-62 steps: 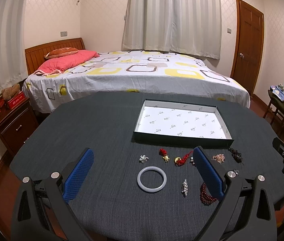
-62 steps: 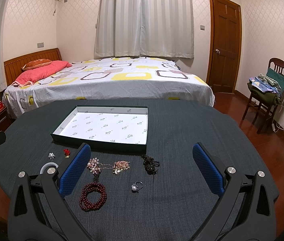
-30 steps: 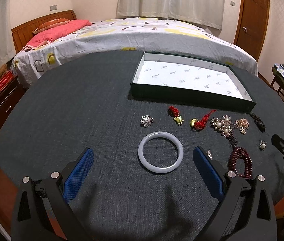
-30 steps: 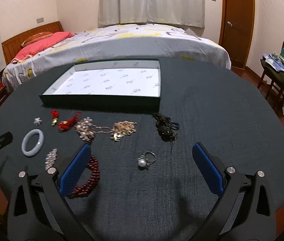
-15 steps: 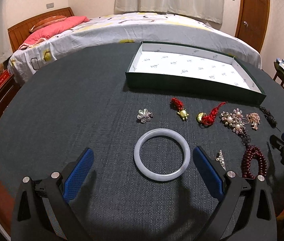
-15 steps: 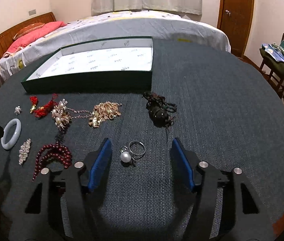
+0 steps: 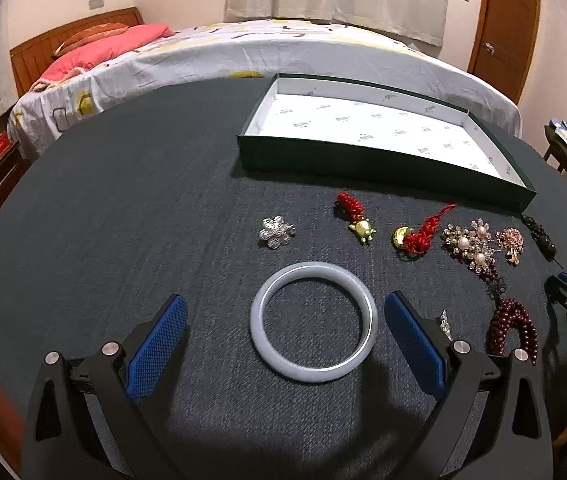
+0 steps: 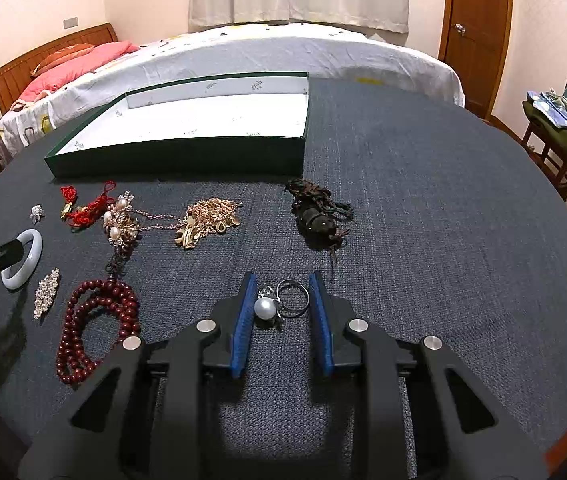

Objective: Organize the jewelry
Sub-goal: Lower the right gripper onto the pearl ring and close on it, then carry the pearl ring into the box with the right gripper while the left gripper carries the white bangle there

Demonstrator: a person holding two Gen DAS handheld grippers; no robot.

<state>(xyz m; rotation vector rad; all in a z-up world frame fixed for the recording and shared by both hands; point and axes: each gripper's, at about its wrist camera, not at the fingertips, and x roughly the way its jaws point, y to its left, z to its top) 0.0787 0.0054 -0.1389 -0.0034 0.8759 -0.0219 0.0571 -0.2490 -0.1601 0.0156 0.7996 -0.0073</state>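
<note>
Left gripper (image 7: 285, 330) stands spread wide, holding nothing; the white bangle (image 7: 312, 322) lies flat on the table (image 7: 123, 208) between its blue pads, apart from both. Ahead of it sit a silver flower brooch (image 7: 276, 232), a red-knotted gold charm (image 7: 357, 216) and a second red charm (image 7: 419, 234); to its right, a pearl cluster necklace (image 7: 469, 242) and dark red beads (image 7: 511, 326). Right gripper (image 8: 282, 304) has just been closing, its jaws now narrow around the pearl ring (image 8: 281, 303); the left pad sits against the pearl, but contact on the band side cannot be confirmed, so the grasp is judged incomplete. Ahead of it lie a gold chain (image 8: 207, 220) and a dark cord bundle (image 8: 317, 214). The green box (image 8: 187, 152), beyond all pieces, is empty. Assessment: nothing is stowed yet; every piece remains to be transferred.
</note>
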